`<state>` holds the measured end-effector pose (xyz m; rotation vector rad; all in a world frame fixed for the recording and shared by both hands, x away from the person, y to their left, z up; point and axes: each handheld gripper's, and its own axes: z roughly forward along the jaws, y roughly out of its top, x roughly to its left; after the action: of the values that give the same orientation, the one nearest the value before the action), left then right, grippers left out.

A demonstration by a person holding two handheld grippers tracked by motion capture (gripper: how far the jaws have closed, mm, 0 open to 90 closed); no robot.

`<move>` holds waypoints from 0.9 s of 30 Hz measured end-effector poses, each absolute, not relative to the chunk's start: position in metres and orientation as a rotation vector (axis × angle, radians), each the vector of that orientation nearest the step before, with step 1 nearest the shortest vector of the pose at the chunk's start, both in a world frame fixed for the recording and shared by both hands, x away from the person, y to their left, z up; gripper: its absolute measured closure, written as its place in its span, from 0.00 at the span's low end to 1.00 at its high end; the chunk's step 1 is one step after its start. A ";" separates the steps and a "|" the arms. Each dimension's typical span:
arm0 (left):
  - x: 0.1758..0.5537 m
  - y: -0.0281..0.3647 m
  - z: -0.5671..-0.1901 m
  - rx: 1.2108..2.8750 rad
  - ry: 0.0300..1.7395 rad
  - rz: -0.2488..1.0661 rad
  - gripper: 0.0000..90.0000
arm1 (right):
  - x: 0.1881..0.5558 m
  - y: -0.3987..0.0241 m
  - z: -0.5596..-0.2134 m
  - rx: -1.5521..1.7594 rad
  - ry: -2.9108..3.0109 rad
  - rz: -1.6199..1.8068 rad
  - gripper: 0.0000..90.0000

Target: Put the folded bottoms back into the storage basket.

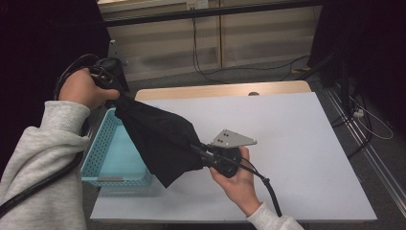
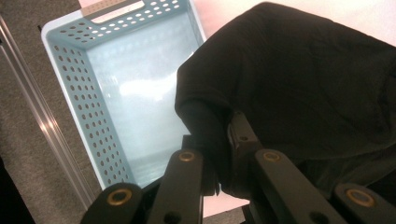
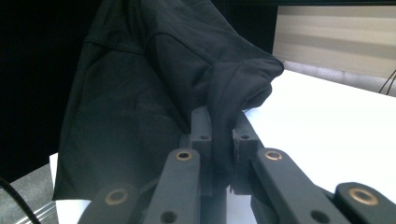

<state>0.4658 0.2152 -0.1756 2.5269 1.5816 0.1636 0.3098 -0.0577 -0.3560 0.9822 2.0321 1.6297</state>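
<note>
While you held the black garment (image 1: 160, 139) stretched between both hands, it hung in the air above the left edge of the white table (image 1: 297, 158), its lower folds drooping over the right rim of the light blue basket (image 1: 103, 148). Your left gripper (image 1: 116, 94) sat high and far back, past the table's rear-left corner, and its jaws were pressed together on a bunched fold of the cloth; the left gripper view showed the fabric (image 2: 299, 93) pulled into a tight nub between the black pads, with the basket (image 2: 74, 93) open directly beneath. Your right gripper (image 1: 203, 149) was lower, over the table near its front edge, and it too pinched a gathered edge of the garment (image 3: 168, 70), which rose from the jaws in a twisted ridge.

Gripping at two separated points seemed meant to keep the cloth spread and off the surface, probably so that you could fold it or lower it into the basket without it collapsing in a heap. The slant from high left to low right let the loose bulk sag towards the basket side.

The garment looked like a soft, matte knit, with a stitched seam visible in the right gripper view, and it draped in heavy, rounded folds. The basket was rigid plastic, rectangular, its walls perforated with rows of round holes and its floor smooth and empty. The table top was flat, plain and pale.
</note>
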 end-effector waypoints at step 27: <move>0.454 0.255 -0.134 2.481 1.659 0.247 0.95 | 0.313 -0.017 -0.331 0.872 2.035 1.705 0.93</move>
<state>0.4539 0.2547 -0.1336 2.4808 1.6593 0.2471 0.3130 -0.0168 -0.3306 0.8722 2.0355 1.7046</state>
